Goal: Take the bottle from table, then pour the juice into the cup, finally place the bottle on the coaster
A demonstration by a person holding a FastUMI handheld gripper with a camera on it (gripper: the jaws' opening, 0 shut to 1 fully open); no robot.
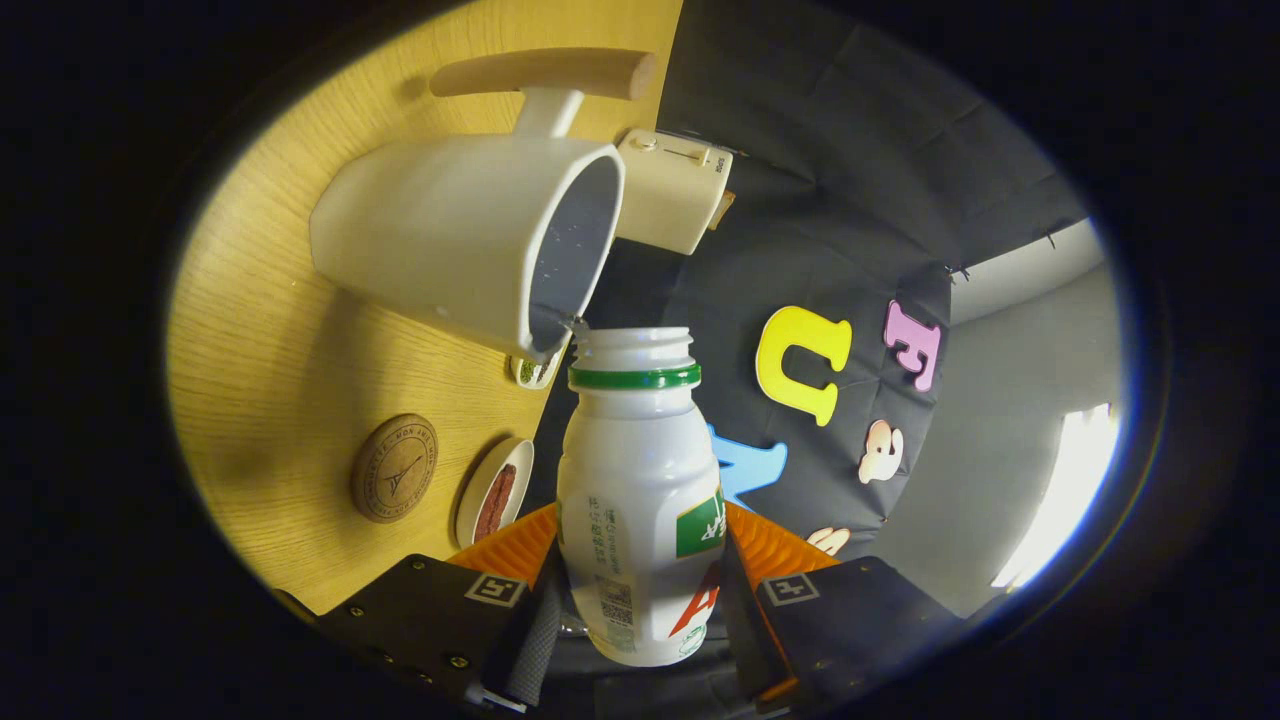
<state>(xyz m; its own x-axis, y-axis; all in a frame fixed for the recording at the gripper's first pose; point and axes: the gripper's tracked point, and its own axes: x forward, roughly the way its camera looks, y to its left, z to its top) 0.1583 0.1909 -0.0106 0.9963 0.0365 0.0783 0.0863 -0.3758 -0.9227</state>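
My gripper (640, 560) is shut on a white plastic bottle (640, 500) with a green neck ring and no cap; both fingers press on its sides. The whole view is rolled, so the wooden table (280, 340) stands up on one side. The bottle's open mouth sits right at the rim of a white cup (460, 240) with a wooden handle, just ahead of the fingers. A round cork coaster (394, 468) lies on the table beside the fingers, nearer than the cup.
A small white dish (494, 490) holding something dark red sits between the coaster and the bottle. Another small dish (535, 370) peeks out under the cup's rim. A cream toaster-like appliance (672, 190) stands beyond the cup at the table's edge.
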